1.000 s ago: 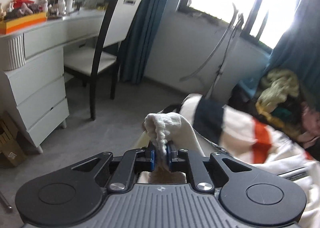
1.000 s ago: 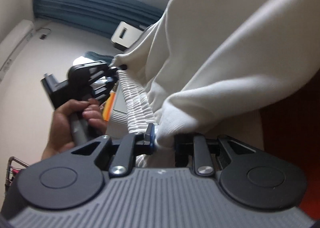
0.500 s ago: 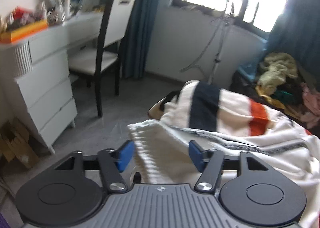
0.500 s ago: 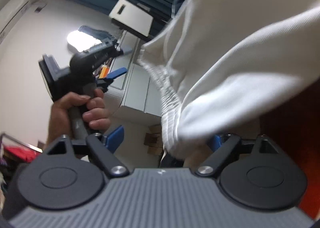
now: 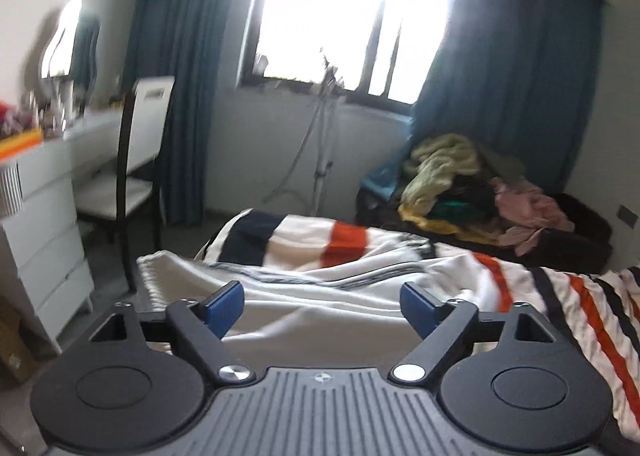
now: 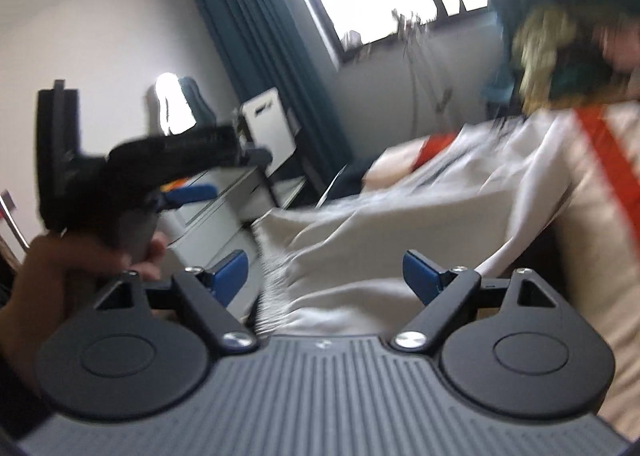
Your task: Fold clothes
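Note:
A cream-white garment [image 5: 280, 292] with a ribbed hem lies loose on the striped bed cover [image 5: 568, 296]. My left gripper [image 5: 322, 306] is open and empty just above its near edge. My right gripper [image 6: 324, 276] is open and empty over the same garment [image 6: 380, 240], whose ribbed hem [image 6: 272, 288] lies between the pads. The left gripper's body [image 6: 132, 171] and the hand that holds it show at the left of the right wrist view. That view is blurred.
A pile of mixed clothes [image 5: 472, 183] sits at the far end of the bed under the window. A white dresser [image 5: 40, 236] and a black-and-white chair [image 5: 136, 159] stand at the left. Blue curtains [image 5: 172, 55] flank the window.
Both grippers were shut on the garment's ribbed hem a second ago. They opened, the garment dropped onto the bed, and both grippers have lifted and tilted towards the window.

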The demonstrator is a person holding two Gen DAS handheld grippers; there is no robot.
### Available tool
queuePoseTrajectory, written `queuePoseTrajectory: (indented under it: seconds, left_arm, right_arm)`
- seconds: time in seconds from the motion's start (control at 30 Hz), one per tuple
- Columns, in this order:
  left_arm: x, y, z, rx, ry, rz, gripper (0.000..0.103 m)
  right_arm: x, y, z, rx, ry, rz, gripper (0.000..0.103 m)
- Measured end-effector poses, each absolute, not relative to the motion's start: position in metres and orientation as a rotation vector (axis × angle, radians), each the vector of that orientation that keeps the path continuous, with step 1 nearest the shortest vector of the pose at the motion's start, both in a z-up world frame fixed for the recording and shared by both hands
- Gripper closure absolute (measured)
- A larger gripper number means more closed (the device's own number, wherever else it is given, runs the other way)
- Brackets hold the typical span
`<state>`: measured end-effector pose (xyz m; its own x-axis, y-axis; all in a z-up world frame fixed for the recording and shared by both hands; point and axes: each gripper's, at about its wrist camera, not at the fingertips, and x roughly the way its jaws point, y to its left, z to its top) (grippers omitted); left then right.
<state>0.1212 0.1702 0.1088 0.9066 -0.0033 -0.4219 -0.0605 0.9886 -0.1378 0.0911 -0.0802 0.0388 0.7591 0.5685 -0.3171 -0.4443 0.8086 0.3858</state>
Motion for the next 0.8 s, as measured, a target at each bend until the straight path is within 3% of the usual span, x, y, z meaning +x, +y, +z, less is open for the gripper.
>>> queuePoseTrajectory:
  seconds: [0.23, 0.43, 0.8]
  left_arm:
    - [0.048, 0.061, 0.090, -0.066, 0.337, -0.049, 0.015]
    - [0.033, 0.014, 0.046, -0.090, 0.325, -0.066, 0.014]
    - [0.071, 0.023, -0.010, -0.094, 0.390, 0.012, 0.015]
  right_arm:
    - [0.070, -0.152, 0.036, 0.165, 0.305, 0.423, 0.017]
    - [0.072, -0.212, 0.003, 0.161, 0.233, 0.294, 0.017]
    - [0.107, -0.232, -0.055, 0.220, 0.233, 0.196, 0.017]
